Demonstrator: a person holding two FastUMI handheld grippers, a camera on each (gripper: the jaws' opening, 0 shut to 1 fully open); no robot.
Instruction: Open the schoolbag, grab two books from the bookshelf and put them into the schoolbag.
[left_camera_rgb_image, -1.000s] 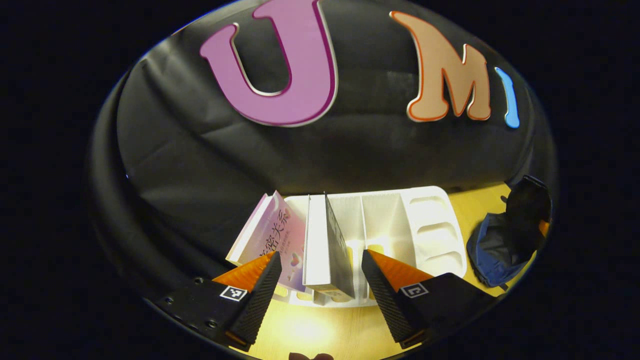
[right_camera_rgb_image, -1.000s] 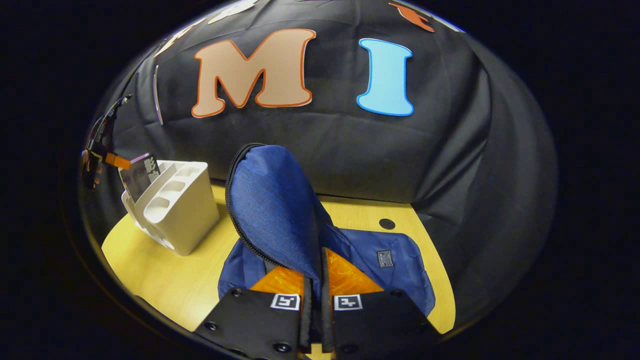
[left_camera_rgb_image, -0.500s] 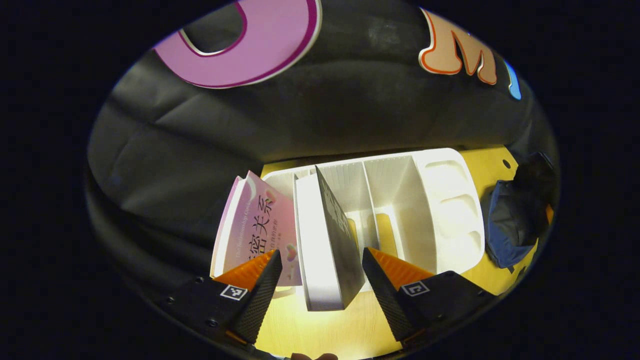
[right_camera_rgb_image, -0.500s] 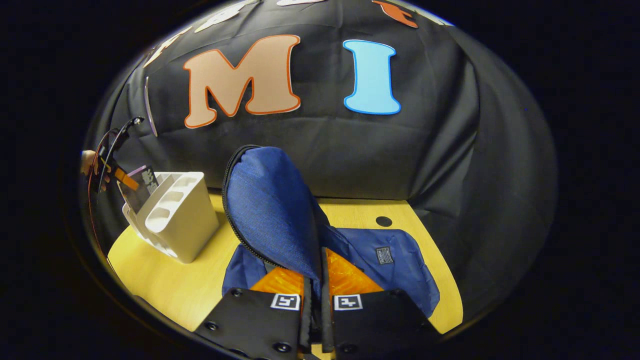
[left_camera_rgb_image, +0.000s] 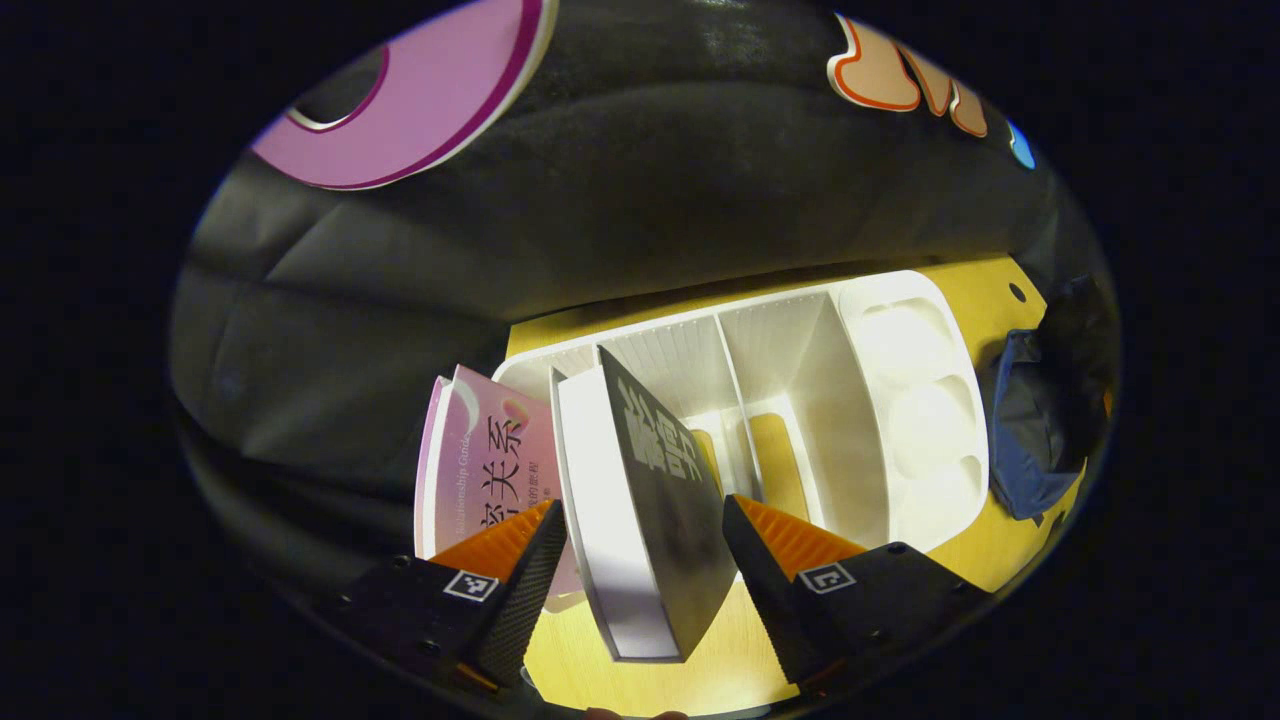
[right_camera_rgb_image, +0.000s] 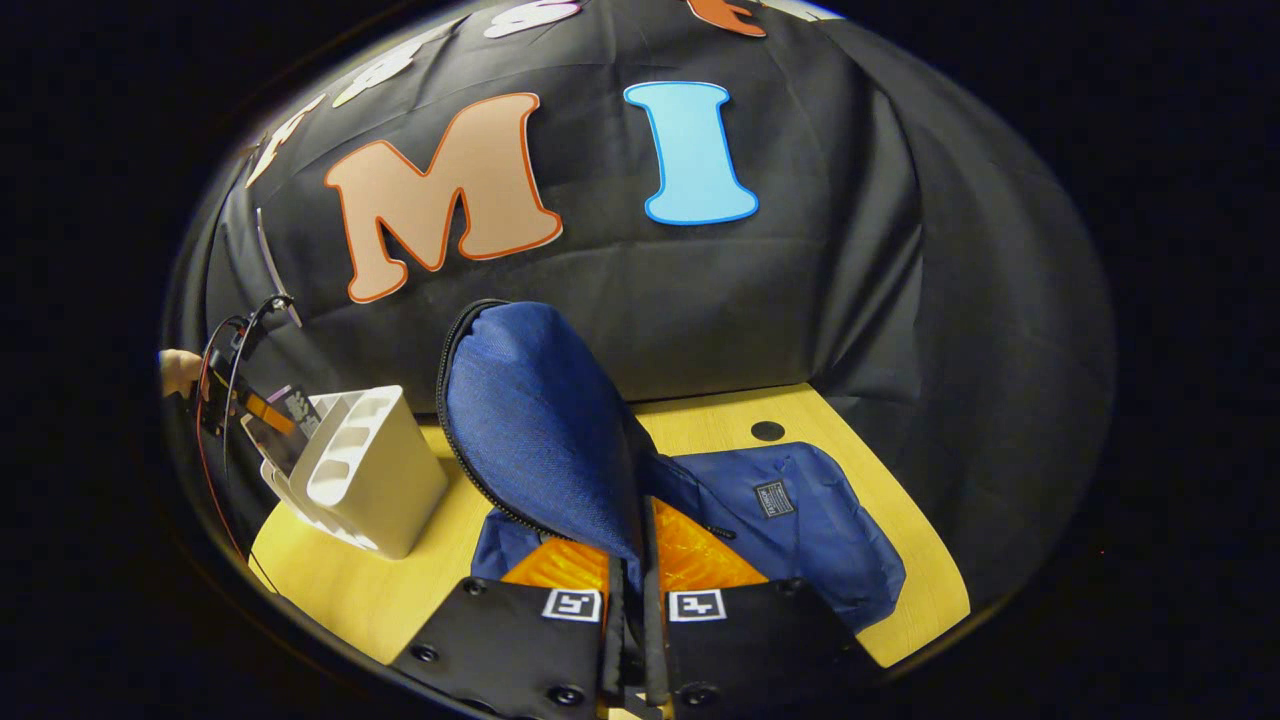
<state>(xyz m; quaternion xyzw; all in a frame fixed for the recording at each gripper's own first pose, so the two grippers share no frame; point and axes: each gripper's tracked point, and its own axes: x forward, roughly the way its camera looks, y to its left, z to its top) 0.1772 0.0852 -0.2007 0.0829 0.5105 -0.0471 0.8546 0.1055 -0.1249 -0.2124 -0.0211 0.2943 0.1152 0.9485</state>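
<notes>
Apparently left gripper (left_camera_rgb_image: 640, 540) gapes around dark book (left_camera_rgb_image: 665, 520), contact unclear; right gripper (right_camera_rgb_image: 632, 640) pinches schoolbag flap (right_camera_rgb_image: 540, 430)

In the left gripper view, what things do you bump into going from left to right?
Pink book → dark book → white shelf → blue bag.
</notes>
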